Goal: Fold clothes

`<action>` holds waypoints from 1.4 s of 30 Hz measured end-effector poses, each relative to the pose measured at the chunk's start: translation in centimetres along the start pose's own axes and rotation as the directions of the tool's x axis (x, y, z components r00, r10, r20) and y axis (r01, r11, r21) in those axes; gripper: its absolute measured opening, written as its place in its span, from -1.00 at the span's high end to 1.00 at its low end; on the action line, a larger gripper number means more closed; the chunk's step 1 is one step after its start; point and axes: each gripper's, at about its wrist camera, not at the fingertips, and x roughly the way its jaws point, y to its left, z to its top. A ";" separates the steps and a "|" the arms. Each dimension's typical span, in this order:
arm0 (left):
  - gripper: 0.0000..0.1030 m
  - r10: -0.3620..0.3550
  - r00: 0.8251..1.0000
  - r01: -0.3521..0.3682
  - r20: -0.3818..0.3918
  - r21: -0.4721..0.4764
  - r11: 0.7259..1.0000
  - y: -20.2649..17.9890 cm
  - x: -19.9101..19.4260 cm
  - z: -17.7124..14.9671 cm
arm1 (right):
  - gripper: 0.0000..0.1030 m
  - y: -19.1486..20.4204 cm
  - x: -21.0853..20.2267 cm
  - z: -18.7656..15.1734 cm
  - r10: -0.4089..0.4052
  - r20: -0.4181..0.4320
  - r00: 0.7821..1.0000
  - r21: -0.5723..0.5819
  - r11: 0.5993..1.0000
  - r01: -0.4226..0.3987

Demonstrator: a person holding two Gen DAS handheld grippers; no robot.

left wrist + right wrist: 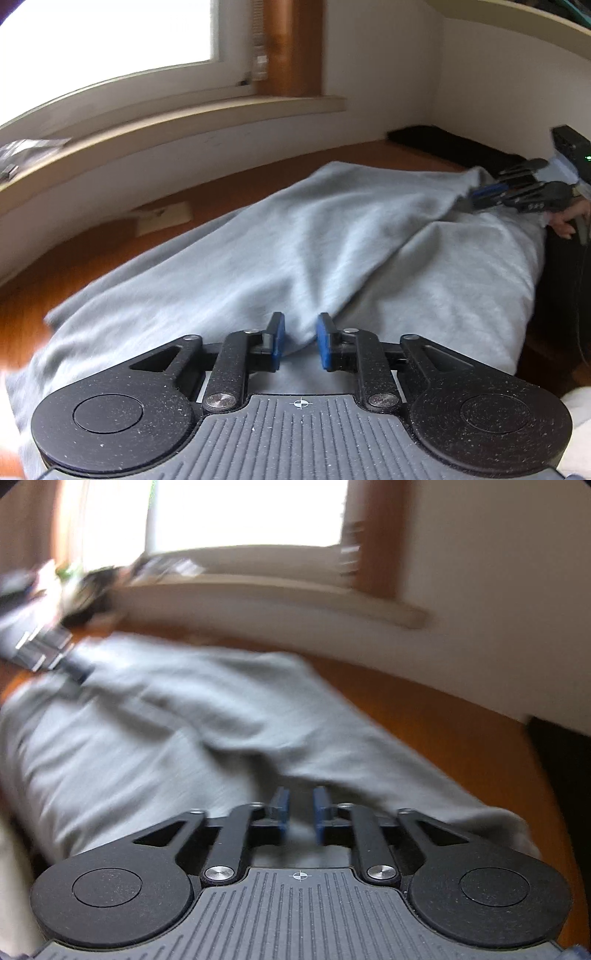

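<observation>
A light grey garment (332,229) lies spread and rumpled on a brown wooden table (110,251). My left gripper (301,341) sits low over its near edge. The blue pads stand a little apart with a ridge of cloth in the gap, not pinched. In the right wrist view, which is blurred, the garment (184,720) fills the middle. My right gripper (301,810) rests on its edge, pads apart, with grey cloth between them. The right gripper (491,184) also shows at the garment's far right corner, a hand behind it. The left gripper (62,657) is a blur at the garment's upper left.
A windowsill (184,114) and white wall run behind the table. A tan paper (162,218) lies by the wall. A black flat item (443,142) sits in the far corner, and a dark object (561,760) stands at the table's right end. Blurred clutter (85,587) sits on the sill.
</observation>
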 end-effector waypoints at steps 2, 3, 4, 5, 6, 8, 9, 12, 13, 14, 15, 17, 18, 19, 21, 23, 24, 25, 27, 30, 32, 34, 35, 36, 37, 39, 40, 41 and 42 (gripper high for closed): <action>0.59 0.027 0.999 -0.027 -0.016 0.000 1.000 0.3 -0.2 -0.8 | 0.43 -1.1 0.5 0.3 -0.063 -0.017 0.998 0.062 0.996 0.064; 0.59 0.044 0.999 -0.044 -0.016 0.002 0.999 0.4 -0.4 -1.2 | 0.43 -1.4 0.8 0.3 -0.083 -0.031 0.996 0.075 0.993 0.085; 0.59 0.052 0.999 -0.052 -0.009 -0.002 0.999 0.5 -0.6 -1.4 | 0.42 -1.7 1.2 0.3 -0.103 -0.053 0.993 0.083 0.991 0.107; 0.61 0.057 0.998 -0.057 -0.008 -0.008 0.998 0.7 -0.7 -1.6 | 0.37 -1.9 1.6 0.1 -0.118 -0.073 0.990 0.090 0.988 0.124; 0.68 0.066 0.998 -0.066 -0.007 -0.007 0.998 0.8 -0.7 -1.6 | 0.35 -2.2 1.8 -0.1 -0.119 -0.066 0.991 0.104 0.987 0.125; 0.70 0.086 0.996 -0.086 -0.003 0.009 0.996 1.1 -0.5 -1.5 | 0.32 -2.7 2.2 -0.4 -0.121 -0.053 0.991 0.129 0.983 0.127; 0.70 0.093 0.996 -0.093 -0.003 0.014 0.996 1.2 -0.4 -1.4 | 0.32 -2.8 2.5 -0.3 -0.125 -0.052 0.991 0.126 0.983 0.130; 0.69 0.099 0.995 -0.098 -0.012 0.028 0.995 1.5 0.1 -0.7 | 0.29 -3.0 3.2 0.1 -0.133 -0.054 0.990 0.126 0.982 0.139; 0.69 0.100 0.995 -0.100 -0.015 0.036 0.994 1.6 0.3 -0.5 | 0.28 -3.0 3.4 0.2 -0.136 -0.057 0.989 0.126 0.982 0.142; 0.69 0.100 0.995 -0.099 -0.017 0.042 0.994 1.7 0.5 -0.3 | 0.27 -3.1 3.7 0.5 -0.137 -0.061 0.989 0.124 0.982 0.144; 0.69 0.098 0.995 -0.097 -0.019 0.046 0.994 1.9 0.8 0.0 | 0.26 -3.1 4.0 0.7 -0.139 -0.065 0.988 0.122 0.982 0.146; 0.69 0.094 0.995 -0.093 -0.018 0.053 0.994 2.4 1.2 0.3 | 0.24 -3.3 4.4 0.9 -0.141 -0.063 0.988 0.120 0.982 0.148; 0.69 0.100 0.995 -0.099 -0.016 0.062 0.993 2.7 1.5 0.6 | 0.23 -3.5 4.6 0.9 -0.141 -0.058 0.988 0.118 0.982 0.147; 0.69 0.111 0.994 -0.110 -0.015 0.066 0.992 3.0 1.8 0.8 | 0.23 -3.6 4.8 1.0 -0.141 -0.054 0.989 0.117 0.982 0.146; 0.69 0.130 0.991 -0.129 -0.015 0.082 0.988 3.6 2.5 1.4 | 0.22 -3.9 5.1 1.3 -0.136 -0.060 0.989 0.125 0.982 0.143; 0.69 0.140 0.990 -0.137 -0.022 0.095 0.986 4.3 3.2 2.1 | 0.22 -4.3 5.7 1.7 -0.137 -0.064 0.988 0.124 0.982 0.144; 0.69 0.142 0.989 -0.139 -0.025 0.102 0.985 4.6 3.6 2.5 | 0.22 -4.5 6.1 1.9 -0.140 -0.065 0.988 0.126 0.981 0.147; 0.69 0.143 0.989 -0.139 -0.027 0.108 0.984 4.9 3.9 2.8 | 0.22 -4.7 6.5 2.2 -0.142 -0.066 0.988 0.127 0.981 0.150; 0.69 0.138 0.990 -0.134 -0.031 0.108 0.985 5.8 4.8 3.5 | 0.22 -5.3 7.5 2.8 -0.141 -0.066 0.988 0.129 0.981 0.148; 0.69 0.141 0.989 -0.136 -0.036 0.110 0.985 7.3 6.1 4.6 | 0.21 -6.2 9.4 4.0 -0.136 -0.066 0.989 0.128 0.981 0.144; 0.69 0.159 0.987 -0.153 -0.041 0.122 0.981 8.2 7.3 5.5 | 0.21 -7.1 10.7 4.8 -0.135 -0.065 0.989 0.126 0.982 0.142; 0.69 0.185 0.982 -0.176 -0.046 0.144 0.974 9.0 8.6 6.6 | 0.21 -8.1 12.1 5.7 -0.134 -0.065 0.989 0.124 0.982 0.141; 0.69 0.203 0.978 -0.193 -0.049 0.154 0.969 9.5 9.3 7.1 | 0.21 -8.6 12.9 6.2 -0.134 -0.065 0.989 0.122 0.982 0.141; 0.69 0.217 0.975 -0.206 -0.052 0.159 0.965 9.9 10.0 7.6 | 0.21 -9.1 13.7 6.7 -0.134 -0.066 0.989 0.123 0.982 0.141; 0.69 0.227 0.972 -0.216 -0.055 0.160 0.963 10.2 10.6 8.1 | 0.21 -9.6 14.4 7.1 -0.135 -0.067 0.989 0.123 0.982 0.143; 0.69 0.245 0.968 -0.233 -0.061 0.155 0.960 10.9 11.6 9.0 | 0.21 -10.2 15.4 7.7 -0.147 -0.072 0.986 0.126 0.980 0.155; 0.69 0.252 0.966 -0.241 -0.060 0.157 0.958 10.9 11.9 9.2 | 0.20 -10.0 15.5 7.8 -0.162 -0.074 0.984 0.118 0.978 0.170; 0.69 0.259 0.964 -0.248 -0.058 0.158 0.956 11.0 12.2 9.4 | 0.16 -9.9 15.6 7.9 -0.177 -0.075 0.981 0.111 0.977 0.184; 0.69 0.261 0.963 -0.250 -0.059 0.152 0.956 11.1 12.4 9.5 | 0.12 -9.8 15.7 8.0 -0.191 -0.076 0.979 0.104 0.975 0.199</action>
